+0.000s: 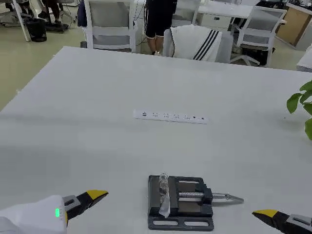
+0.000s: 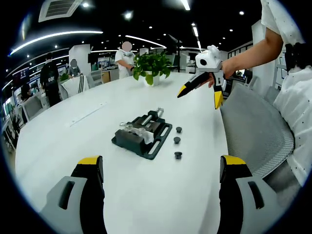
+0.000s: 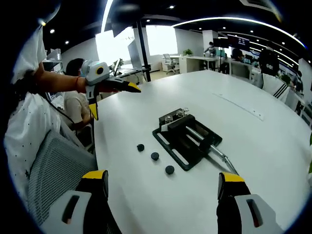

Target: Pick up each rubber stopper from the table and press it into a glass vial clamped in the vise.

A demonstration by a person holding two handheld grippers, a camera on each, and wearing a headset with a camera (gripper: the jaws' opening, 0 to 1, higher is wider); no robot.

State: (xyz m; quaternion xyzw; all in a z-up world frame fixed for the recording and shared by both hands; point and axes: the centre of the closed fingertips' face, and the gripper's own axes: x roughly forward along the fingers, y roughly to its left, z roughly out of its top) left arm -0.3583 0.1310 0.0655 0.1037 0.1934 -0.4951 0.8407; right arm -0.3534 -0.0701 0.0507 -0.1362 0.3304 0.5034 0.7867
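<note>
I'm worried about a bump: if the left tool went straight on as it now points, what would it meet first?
Probably the vise, nearly dead ahead of the left tool; the rubber stoppers lie beside that line. Depth is unclear, so it could touch the table first.

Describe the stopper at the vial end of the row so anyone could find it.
On the white table sits a dark vise, three black rubber stoppers lined up beside it. Yours is the end stopper nearest the clamped glass vials, farthest from the vise's screw handle.
</note>
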